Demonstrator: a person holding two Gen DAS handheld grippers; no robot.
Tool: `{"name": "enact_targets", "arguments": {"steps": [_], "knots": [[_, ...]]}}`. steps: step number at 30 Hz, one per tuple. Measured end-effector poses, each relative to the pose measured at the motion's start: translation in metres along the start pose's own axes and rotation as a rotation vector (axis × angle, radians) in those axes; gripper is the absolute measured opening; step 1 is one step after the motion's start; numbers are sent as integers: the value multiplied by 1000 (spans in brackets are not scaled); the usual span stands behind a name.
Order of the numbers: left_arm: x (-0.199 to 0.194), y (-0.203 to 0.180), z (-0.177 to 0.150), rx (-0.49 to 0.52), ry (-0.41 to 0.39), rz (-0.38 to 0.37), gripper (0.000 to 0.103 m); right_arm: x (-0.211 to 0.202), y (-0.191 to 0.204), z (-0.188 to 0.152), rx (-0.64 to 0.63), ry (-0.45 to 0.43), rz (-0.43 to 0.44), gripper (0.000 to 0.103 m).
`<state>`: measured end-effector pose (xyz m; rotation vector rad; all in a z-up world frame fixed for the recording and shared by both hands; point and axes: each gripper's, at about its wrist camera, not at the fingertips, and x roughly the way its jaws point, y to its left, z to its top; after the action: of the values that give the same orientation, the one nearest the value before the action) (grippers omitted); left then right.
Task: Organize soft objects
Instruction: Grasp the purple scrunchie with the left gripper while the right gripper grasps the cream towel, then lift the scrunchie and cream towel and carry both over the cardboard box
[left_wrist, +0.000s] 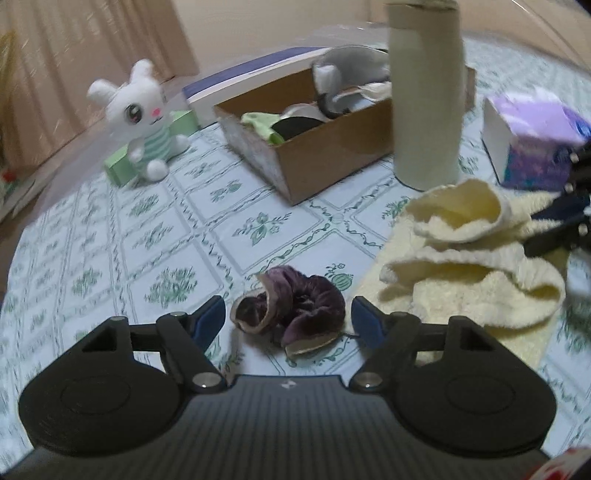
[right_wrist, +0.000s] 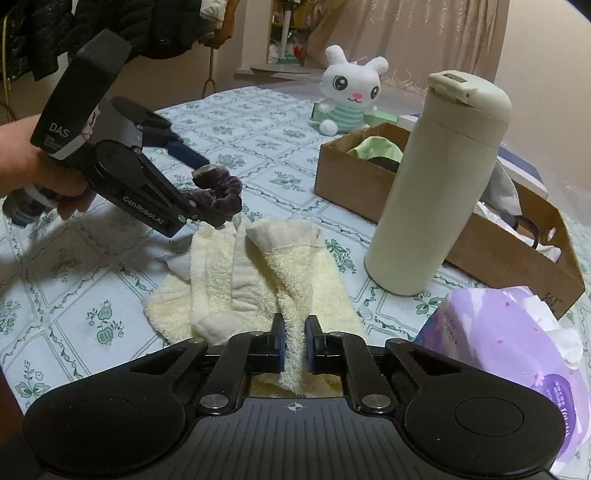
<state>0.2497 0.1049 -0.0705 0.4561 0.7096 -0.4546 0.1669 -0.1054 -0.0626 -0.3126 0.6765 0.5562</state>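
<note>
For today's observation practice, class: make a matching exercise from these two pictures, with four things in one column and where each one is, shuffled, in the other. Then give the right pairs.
Things
1. scrunchie
2. towel
3. plush rabbit
4. bottle

Places
A. sitting against a green box at the far side of the table
B. standing upright next to the cardboard box
C. between the open jaws of the left gripper
D. pinched between the fingers of the right gripper

Pairs: 1-C, 2-D, 3-A, 4-B
</note>
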Motion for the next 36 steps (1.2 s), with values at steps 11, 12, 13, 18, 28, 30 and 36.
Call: {"name": "enact_targets", "arguments": {"steps": [11,12,13,18,28,30,36], "knots": [[12,0,10,96,35,-47,38,-6,-4,0,4,-12,58,69],[13,-1,10,98,40,-49,33,-4,-3,0,-7,-5,58,71],[13,0,10,97,43,-51,31,-1,-1,1,-19,3,61,74],[7,7,11,41,35,-42,26,18,3,6,-85,39,62,80],[-8,11,13,-41,1,-50,24,27,-5,8,-27,70,94,45],[-12,8,13,-54,-3,-55,24,24,-2,8,-28,64,86,31],[-26,-3,14,-90,-20,-57,24,6,3,5,-45,32,44,21]]}}
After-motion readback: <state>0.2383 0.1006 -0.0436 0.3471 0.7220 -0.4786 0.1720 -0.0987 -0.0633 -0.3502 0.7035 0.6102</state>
